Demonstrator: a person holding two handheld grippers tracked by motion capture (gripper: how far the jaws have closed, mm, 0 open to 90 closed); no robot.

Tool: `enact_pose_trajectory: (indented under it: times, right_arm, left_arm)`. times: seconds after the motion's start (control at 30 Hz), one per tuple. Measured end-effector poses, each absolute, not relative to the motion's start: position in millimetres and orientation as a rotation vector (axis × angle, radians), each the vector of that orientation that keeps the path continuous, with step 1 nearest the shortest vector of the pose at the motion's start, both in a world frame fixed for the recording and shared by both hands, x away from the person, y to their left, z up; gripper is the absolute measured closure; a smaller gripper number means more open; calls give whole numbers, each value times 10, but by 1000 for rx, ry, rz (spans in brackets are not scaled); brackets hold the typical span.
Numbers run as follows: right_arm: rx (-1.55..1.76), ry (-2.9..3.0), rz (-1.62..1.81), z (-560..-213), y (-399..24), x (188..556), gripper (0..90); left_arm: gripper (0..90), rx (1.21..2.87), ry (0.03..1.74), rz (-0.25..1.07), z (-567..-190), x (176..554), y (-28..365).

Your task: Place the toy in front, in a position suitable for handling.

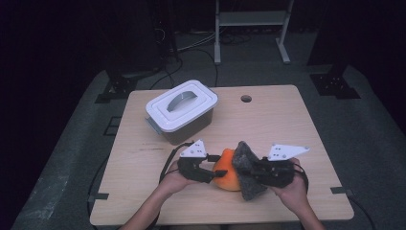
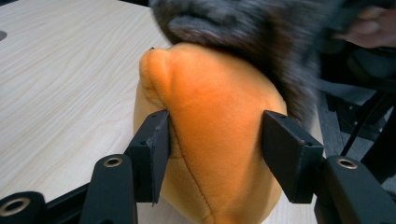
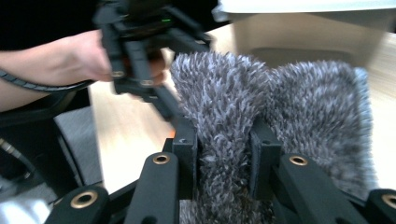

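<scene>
An orange plush toy (image 1: 225, 176) sits on the wooden table (image 1: 287, 124) near its front edge. My left gripper (image 1: 216, 173) comes at it from the left, and in the left gripper view the two pads press into the orange plush (image 2: 215, 107) on both sides, gripper (image 2: 215, 147) shut on it. A grey furry cloth (image 1: 245, 160) lies against the toy's right side and over its top (image 2: 261, 28). My right gripper (image 1: 249, 168) holds this cloth from the right; in the right gripper view a fold of the grey fur (image 3: 317, 107) is pinched between the jaws (image 3: 223, 140).
A clear storage box with a white handled lid (image 1: 182, 103) stands at the table's back left. A small round hole (image 1: 246, 98) is in the tabletop at the back. A metal frame (image 1: 251, 19) stands on the floor beyond the table.
</scene>
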State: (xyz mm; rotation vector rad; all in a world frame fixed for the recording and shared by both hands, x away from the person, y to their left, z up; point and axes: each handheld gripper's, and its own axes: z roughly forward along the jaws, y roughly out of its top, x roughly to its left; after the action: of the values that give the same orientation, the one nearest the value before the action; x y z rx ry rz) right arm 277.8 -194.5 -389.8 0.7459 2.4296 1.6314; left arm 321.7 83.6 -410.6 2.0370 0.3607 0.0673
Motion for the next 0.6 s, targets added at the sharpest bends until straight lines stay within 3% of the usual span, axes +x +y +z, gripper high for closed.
enact_pose_trajectory:
  times: [0.13,0.33,0.53,0.6]
  right_arm:
    - [716,2478,1621,-3956,-1876,2790,687]
    - [844,2405,1628,-3972,-2103,2892,683]
    - [845,2467,1644,-4051,-2066,2896,683]
    - [809,2527,1650,-4062,-1993,2860,683]
  left_arm:
    - [425,2041,361,60,-4126,3238,862]
    - [419,2062,315,50,-4137,3249,882]
    - [290,2061,356,0,-4087,3261,870]
    - [314,2073,345,10,-4090,3249,866]
